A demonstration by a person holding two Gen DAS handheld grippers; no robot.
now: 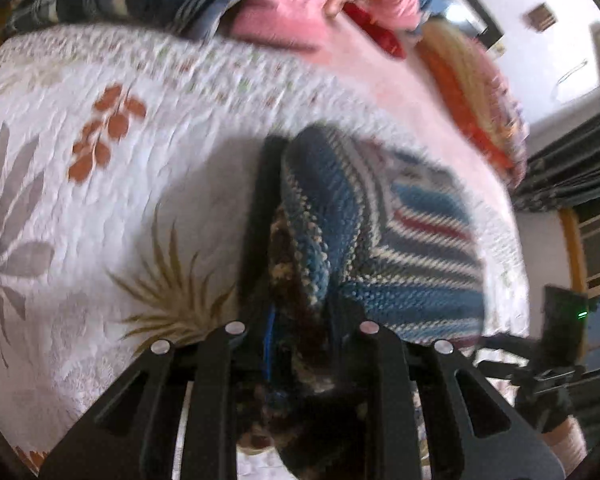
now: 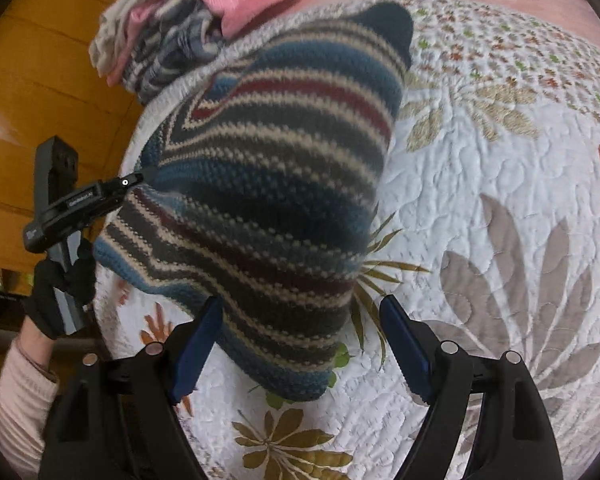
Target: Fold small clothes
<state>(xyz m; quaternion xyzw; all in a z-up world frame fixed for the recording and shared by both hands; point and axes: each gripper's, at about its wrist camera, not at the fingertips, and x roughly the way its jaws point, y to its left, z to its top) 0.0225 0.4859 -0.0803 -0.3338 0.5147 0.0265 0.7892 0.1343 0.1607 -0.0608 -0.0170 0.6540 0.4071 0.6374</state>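
Nearest to me, my right gripper hangs with its jaws wide apart, the blue pads standing either side of the near corner of the striped knit garment without closing on it; that corner hangs just between them, above the quilted bedspread. My left gripper has its jaws narrow and clamped on a bunched edge of the same knit, the wool gathered thick between the fingers and running back towards the camera. From the right wrist view I can see that gripper at the garment's left edge, pinching the fabric and lifting it, with my gloved hand on its handle below. The garment itself lies mid-bed on the quilted bedspread, partly raised and draped rather than flat, its far dark corner resting on the cover. I judge this to be the opening of a fold: one edge is up in my left jaws, and the right ones are lined up on the near corner but have nothing yet. The next move, as I read it, calls for closing the right jaws on that corner, so that both edges travel together, then carrying the held side across and laying it down square without dragging the rest. Further off, at the head of the bed, sits a heap of other clothes, plaid and pink among them, seemingly waiting their turn. The left view is blurred, so finer detail there escapes me.
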